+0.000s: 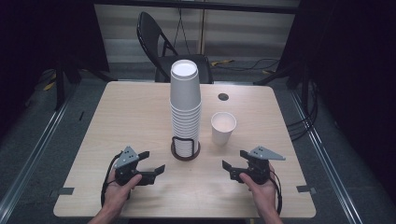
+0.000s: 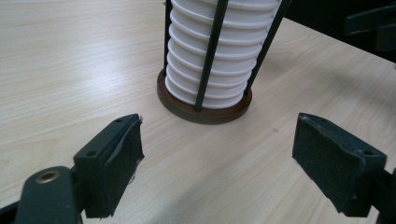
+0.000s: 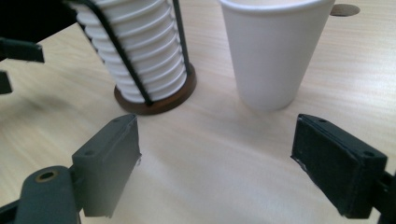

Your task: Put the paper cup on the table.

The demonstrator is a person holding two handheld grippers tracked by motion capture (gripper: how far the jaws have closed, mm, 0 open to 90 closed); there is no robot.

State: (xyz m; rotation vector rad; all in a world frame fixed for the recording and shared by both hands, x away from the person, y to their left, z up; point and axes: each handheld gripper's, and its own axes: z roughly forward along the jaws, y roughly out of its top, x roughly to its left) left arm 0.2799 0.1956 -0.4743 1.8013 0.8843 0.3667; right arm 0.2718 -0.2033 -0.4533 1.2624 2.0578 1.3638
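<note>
We are at the start of a step: both tools rest low at the near edge of the table (image 1: 140,112), nothing gripped. Our left hand-held gripper (image 1: 150,164) sits at about seven o'clock from the table's middle, jaws spread wide and aimed at the foot of the cup stack (image 1: 185,105). Our right hand-held gripper (image 1: 231,168) sits at about five o'clock, jaws just as wide, looking toward the single cup (image 1: 223,127) and the stack beside it.

The stack stands upside down at the table's centre in a wire holder (image 1: 185,150) with a dark round base. The loose cup stands upright, mouth up, at three o'clock from the stack, close to it but apart.

We judge the next move to be a reach to a cup. The single cup looks the easier target for the right gripper: it would need to go forward, straddle the wall and close gently, since thin paper will buckle.

The holder's upright wires block a low grip on the stack. A grommet hole (image 1: 223,97) lies farther back at one o'clock, and a folding chair (image 1: 161,46) stands beyond the table at twelve; neither interferes.
</note>
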